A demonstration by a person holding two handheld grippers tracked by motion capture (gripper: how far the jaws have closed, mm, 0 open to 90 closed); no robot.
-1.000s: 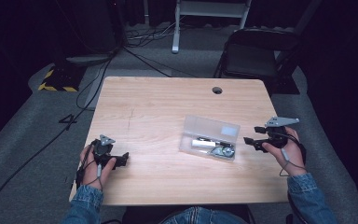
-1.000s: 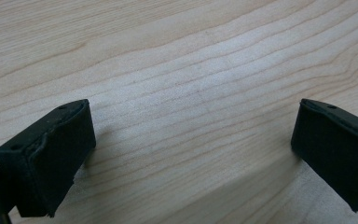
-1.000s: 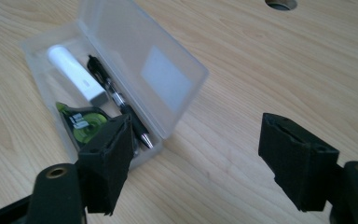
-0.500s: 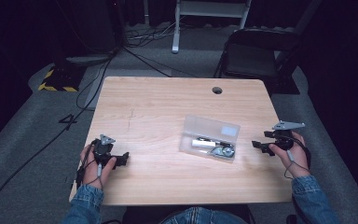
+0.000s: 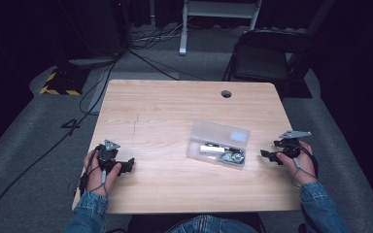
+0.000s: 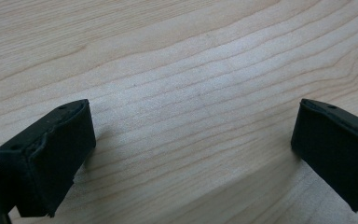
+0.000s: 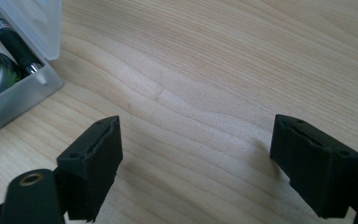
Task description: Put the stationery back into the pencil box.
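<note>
Right tool (image 5: 272,154): now lying further right of clear plastic case (image 5: 218,144) than a second ago, well apart from it, jaws spread wide, gripping nothing. Left tool (image 5: 121,166): unchanged, resting well left of case near front edge of wooden surface (image 5: 175,111), jaws likewise wide and empty. Case: sitting right of centre, lid raised; black pen (image 7: 9,39), white piece and round metal item inside. Judgement: right hand is backing away, not closing in; case contents untouched, grasp not yet begun.
</note>
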